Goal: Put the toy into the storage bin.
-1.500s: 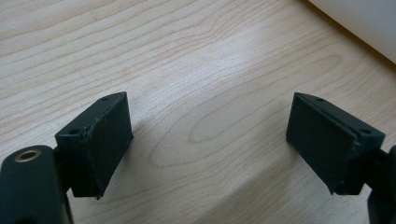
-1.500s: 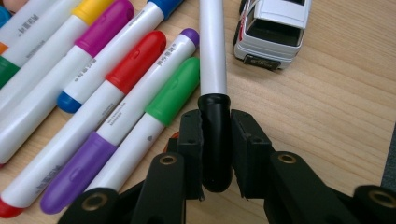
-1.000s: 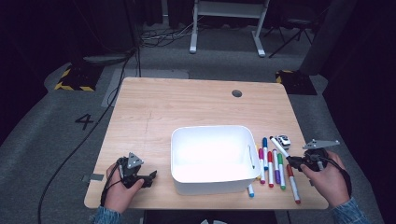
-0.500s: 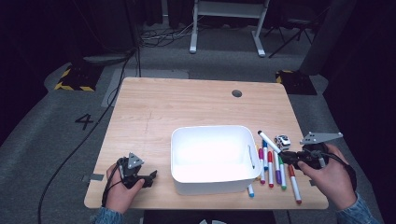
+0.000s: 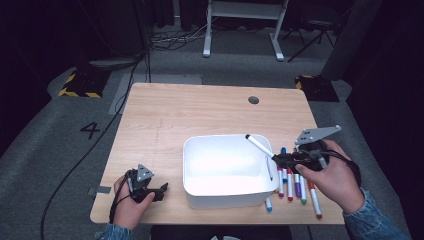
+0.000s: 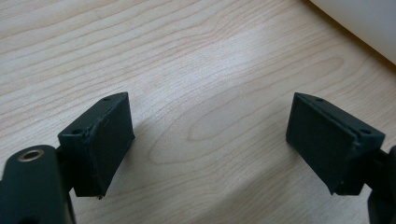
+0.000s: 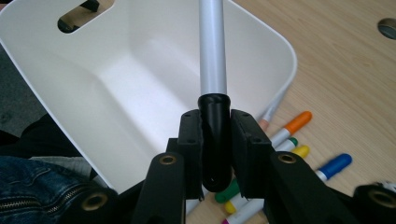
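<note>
High view, one white bin (image 5: 200, 165) mid-table, right gripper (image 5: 276, 159) clamped on one black-capped marker (image 5: 258, 145) above its right rim, about six markers (image 5: 296, 187) lying beside it, left gripper view, left gripper (image 6: 208, 140) jaws apart over bare table (image 6: 196, 60), right gripper view, four coloured caps.

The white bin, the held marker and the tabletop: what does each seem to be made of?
White bin: likely moulded plastic, smooth and semi-gloss, with rounded corners and a cut-out handle. Marker, clamped in the right gripper: probably plastic, with a satin grey barrel and a glossy black cap between the pads. Tabletop: pale wood-grain surface with a matte finish; solid wood or laminate cannot be told.
</note>
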### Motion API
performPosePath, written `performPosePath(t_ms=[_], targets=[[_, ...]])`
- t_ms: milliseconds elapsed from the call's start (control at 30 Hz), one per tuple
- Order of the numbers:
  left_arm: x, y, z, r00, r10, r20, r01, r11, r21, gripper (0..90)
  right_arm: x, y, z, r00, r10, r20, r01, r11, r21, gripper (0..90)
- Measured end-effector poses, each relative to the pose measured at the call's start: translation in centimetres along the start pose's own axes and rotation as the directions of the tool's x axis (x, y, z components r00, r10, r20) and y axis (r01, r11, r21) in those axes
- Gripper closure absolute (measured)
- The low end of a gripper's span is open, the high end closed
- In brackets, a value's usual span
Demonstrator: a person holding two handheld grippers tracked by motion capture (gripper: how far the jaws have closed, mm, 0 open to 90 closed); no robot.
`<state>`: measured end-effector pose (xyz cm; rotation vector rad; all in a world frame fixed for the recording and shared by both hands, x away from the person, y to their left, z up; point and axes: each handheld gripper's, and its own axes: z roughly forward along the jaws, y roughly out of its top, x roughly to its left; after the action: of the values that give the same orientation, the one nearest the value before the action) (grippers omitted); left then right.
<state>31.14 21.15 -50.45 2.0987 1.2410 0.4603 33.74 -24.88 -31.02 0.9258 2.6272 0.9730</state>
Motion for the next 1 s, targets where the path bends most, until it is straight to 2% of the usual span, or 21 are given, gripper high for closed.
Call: performPosePath(t_ms=[300, 333, 533, 733, 1000], targets=[[0.0, 0.0, 0.0, 1.0, 0.0, 0.0, 0.0, 1.0, 0.0, 15.1, 1.8, 2.9, 3.5, 0.9942, -0.076, -0.076, 0.079, 0.996, 0.045, 75.1], [0.0, 0.0, 0.0, 1.0, 0.0, 0.0, 0.0, 1.0, 0.0, 15.1, 2.2, 3.3, 3.9, 0.994, -0.069, -0.085, 0.074, 0.996, 0.058, 75.1], [0.0, 0.0, 0.0, 1.0, -0.001, 0.0, 0.001, 1.0, 0.0, 15.1, 3.2, 5.2, 6.4, 0.9863, -0.099, -0.132, 0.11, 0.991, 0.081, 75.1], [0.0, 0.0, 0.0, 1.0, -0.001, 0.005, 0.001, 1.0, 0.0, 15.1, 3.6, 6.8, 9.3, 0.9796, -0.129, -0.154, 0.149, 0.981, 0.127, 75.1], [0.0, 0.0, 0.0, 1.0, -0.001, 0.005, 0.001, 1.0, 0.0, 15.1, 4.5, 8.5, 12.5, 0.976, -0.135, -0.17, 0.168, 0.966, 0.196, 75.1]])
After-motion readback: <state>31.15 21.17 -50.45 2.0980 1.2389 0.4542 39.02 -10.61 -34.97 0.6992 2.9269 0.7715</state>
